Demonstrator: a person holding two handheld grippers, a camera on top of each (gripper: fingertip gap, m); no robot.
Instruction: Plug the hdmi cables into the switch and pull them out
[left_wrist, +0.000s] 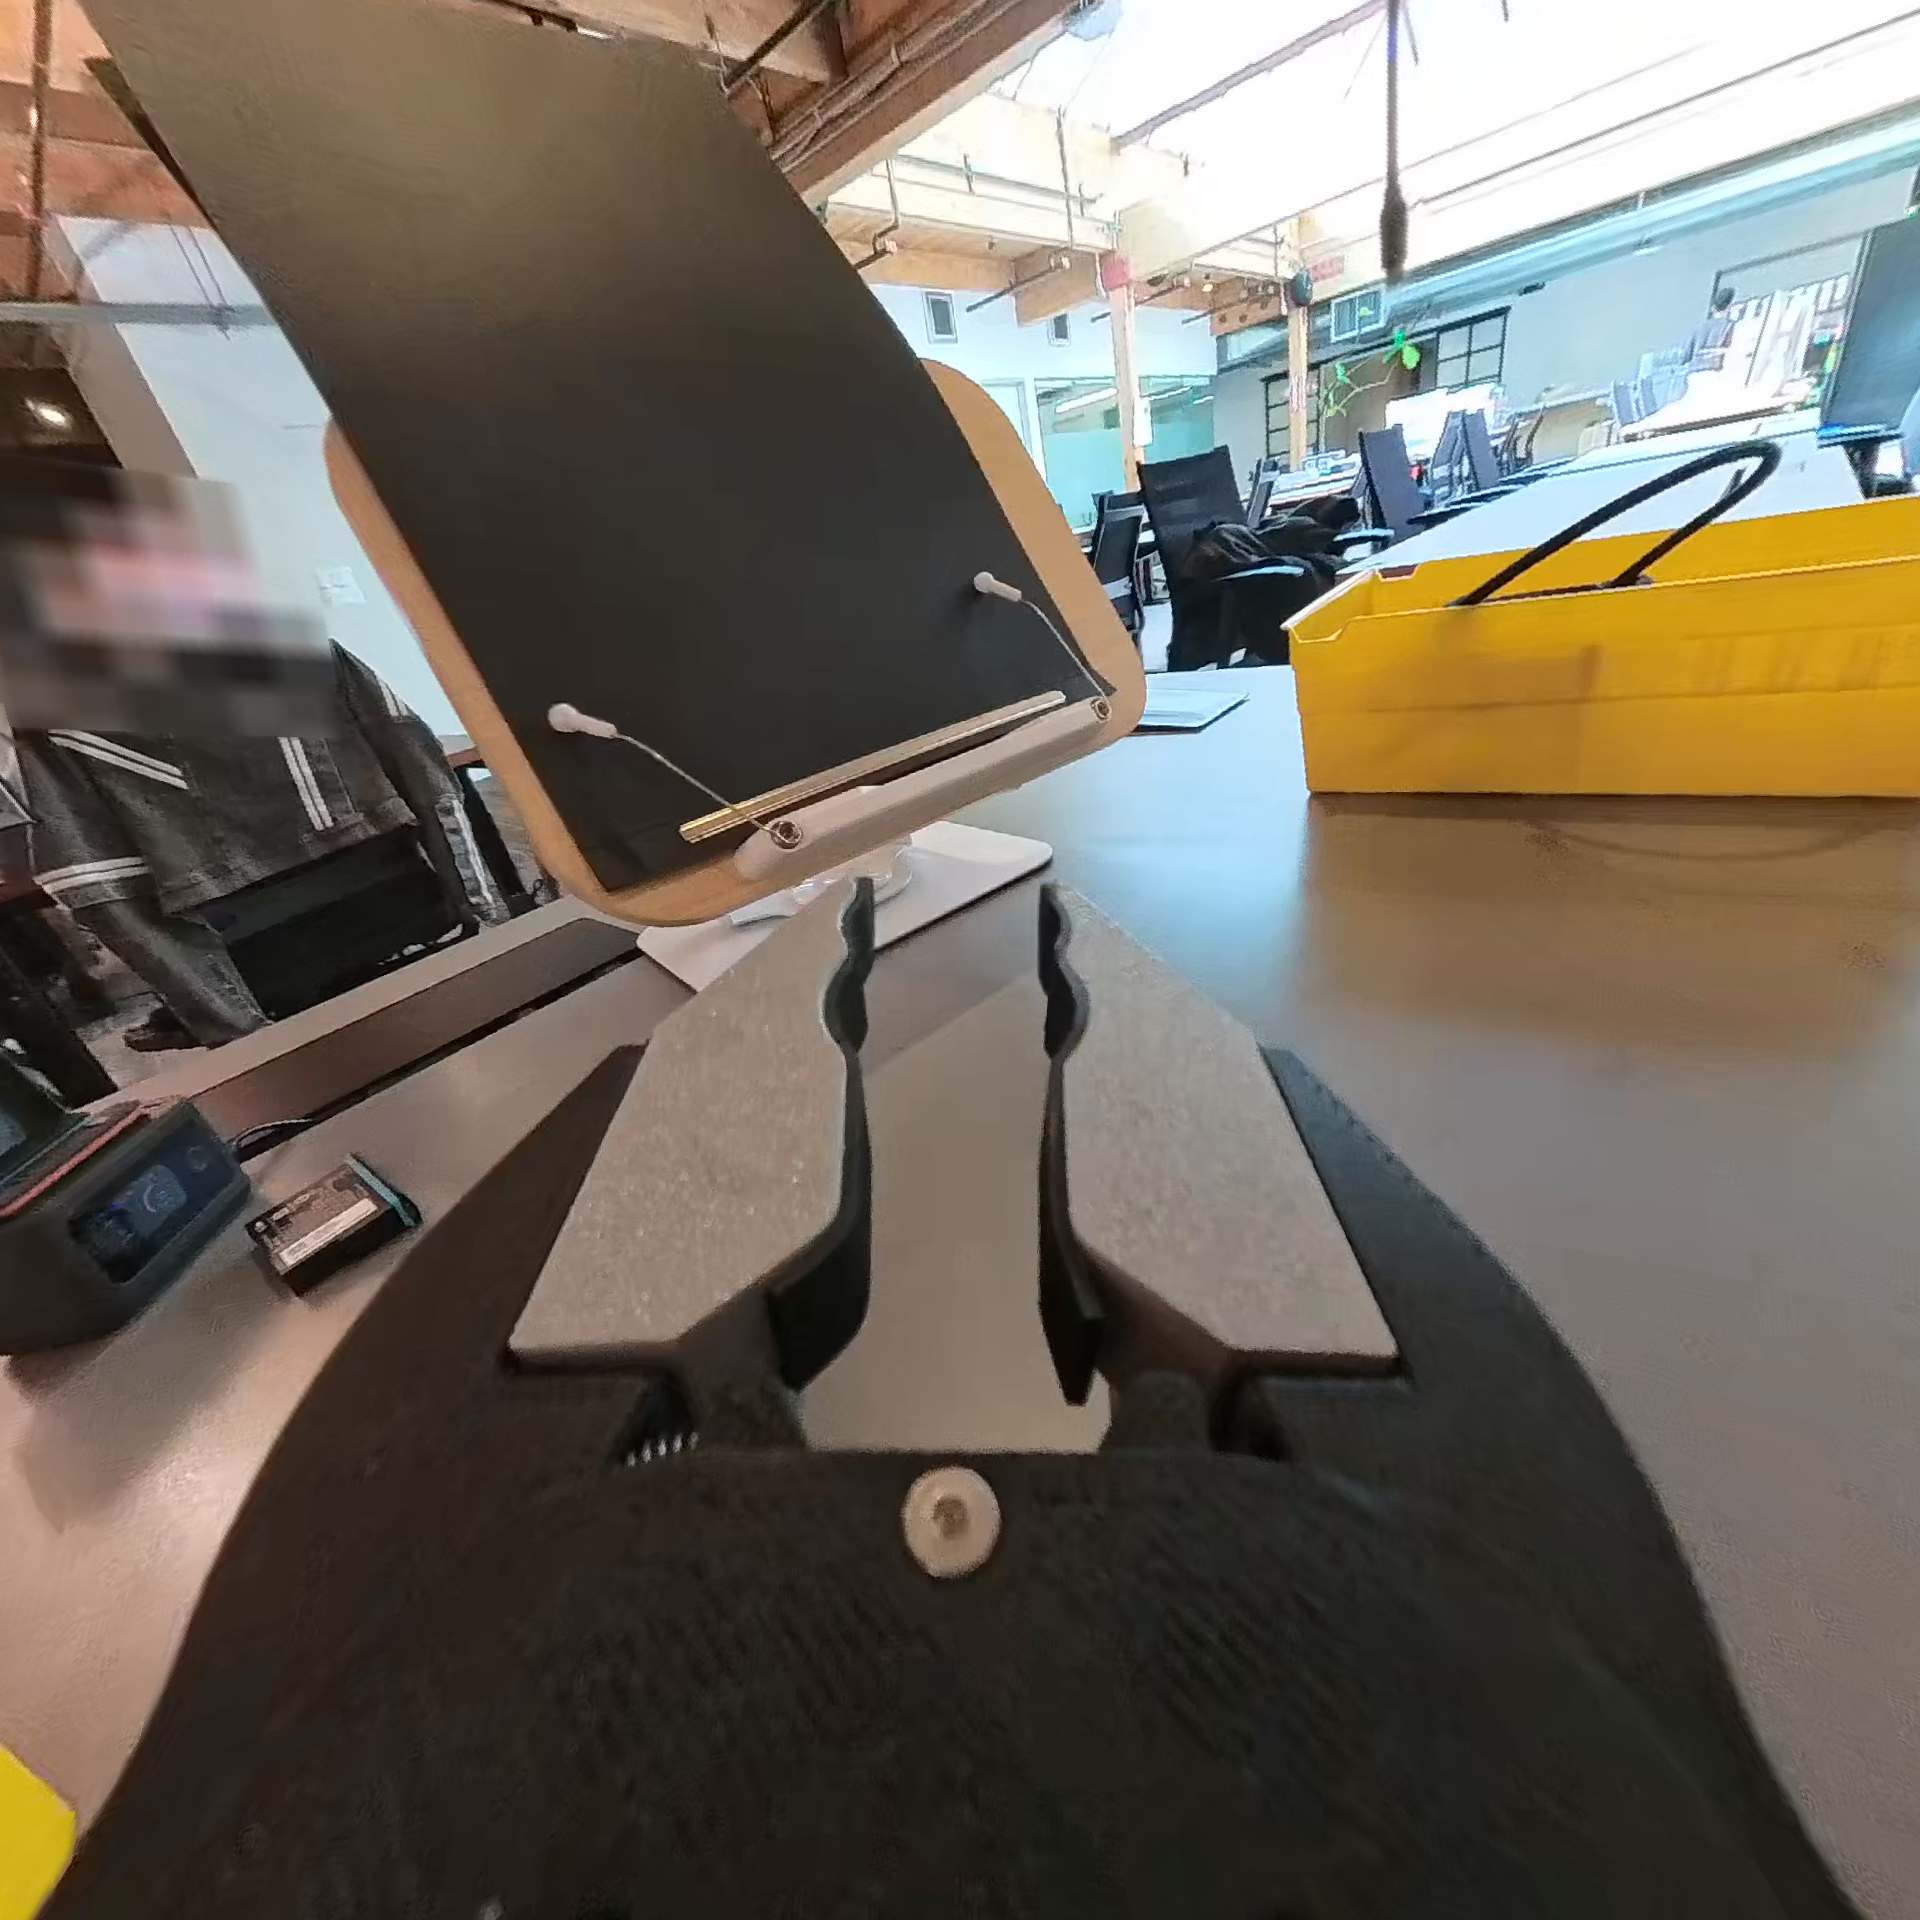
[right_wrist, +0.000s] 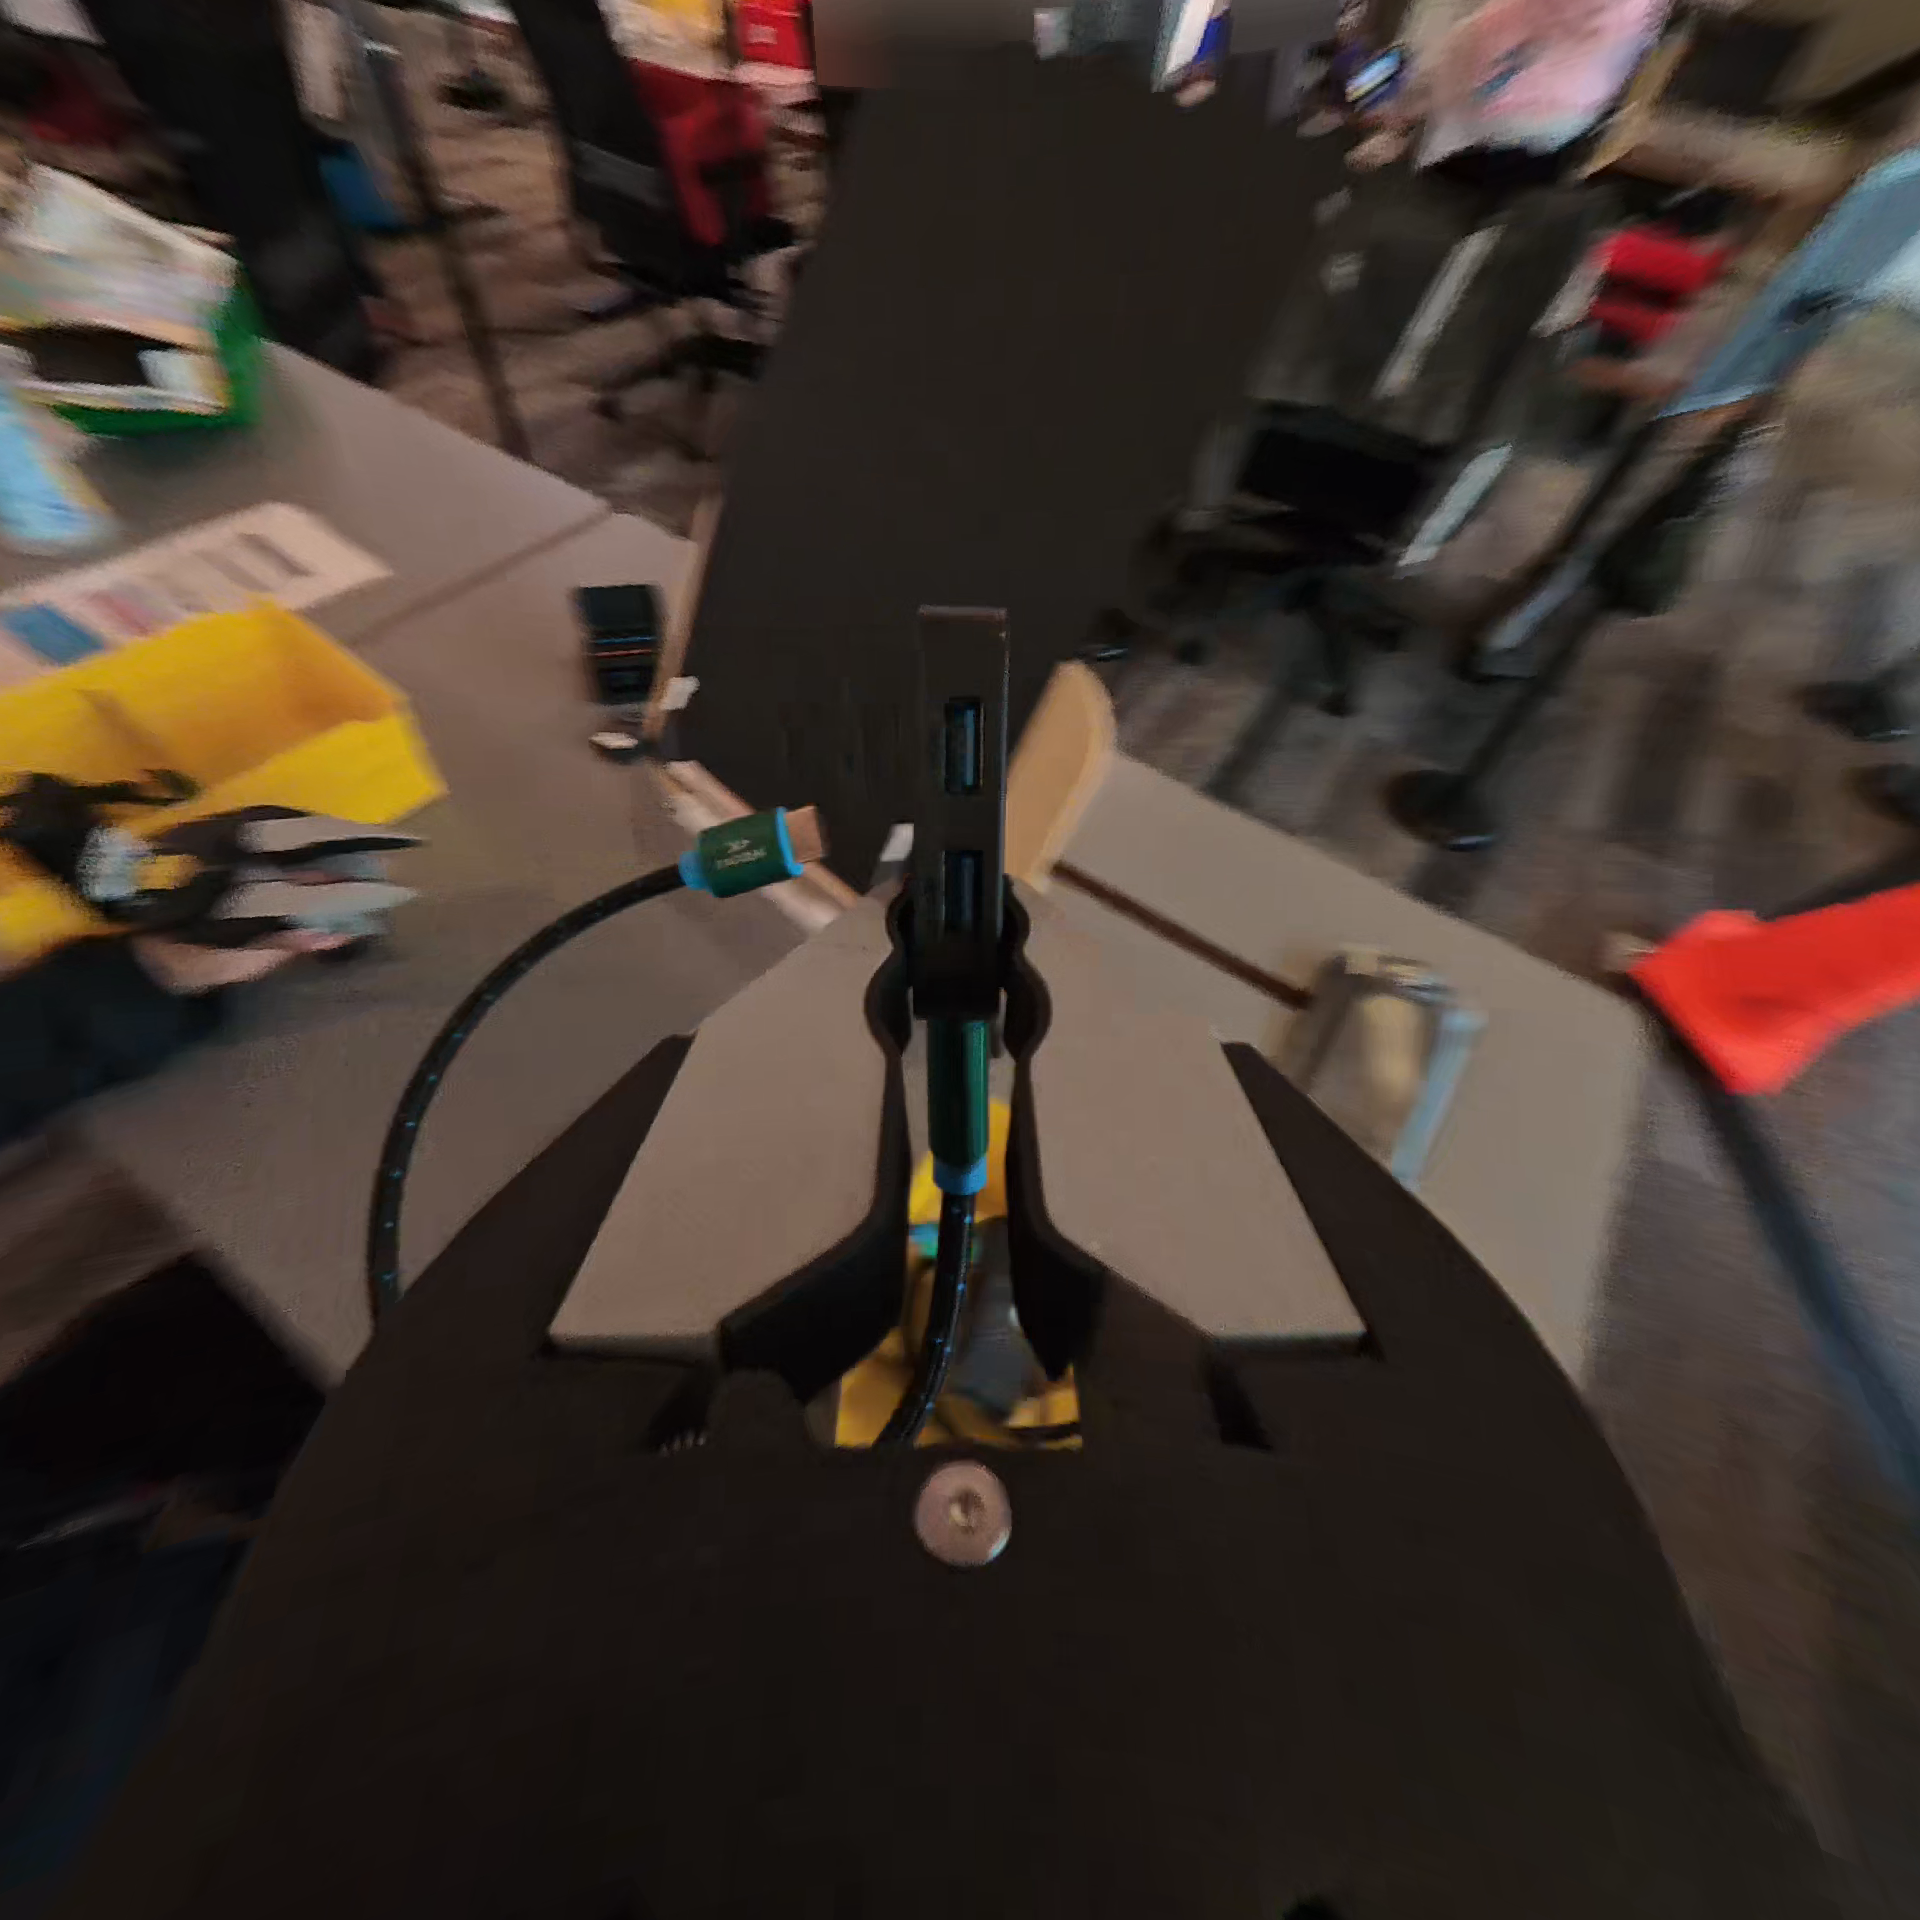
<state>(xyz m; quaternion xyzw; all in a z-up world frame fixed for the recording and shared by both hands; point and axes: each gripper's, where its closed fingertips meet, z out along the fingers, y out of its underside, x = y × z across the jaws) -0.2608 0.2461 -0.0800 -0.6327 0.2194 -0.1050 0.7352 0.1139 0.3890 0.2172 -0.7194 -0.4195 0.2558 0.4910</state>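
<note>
From the left wrist view, the left gripper hangs low over the dark table with its jaws apart and nothing between them. Straight ahead of the fingertips, very near, stands a tilted wooden book stand with a black board on it, set on a white base. Off to the right of the gripper, well apart, sits a yellow bin with a black cable arching out of it. To the left of the gripper, near its body, lie a small black battery and a dark charger with a little screen. Beyond the table edge on that side a person in a dark striped jacket stands.

From the right wrist view, which is blurred at the edges, the right gripper is clamped on the lower end of a slim black switch that stands upright out of the fingertips, two ports showing on its face. A green plug with a blue collar sits in its bottom end, between the fingers, and its braided cable runs back toward the camera, then loops out to the left. The loop ends in a second green plug, free in the air just to the left of the switch and not touching it. Farther left lies a yellow bin on the grey table; to the right, an orange piece whose kind I cannot tell.
</note>
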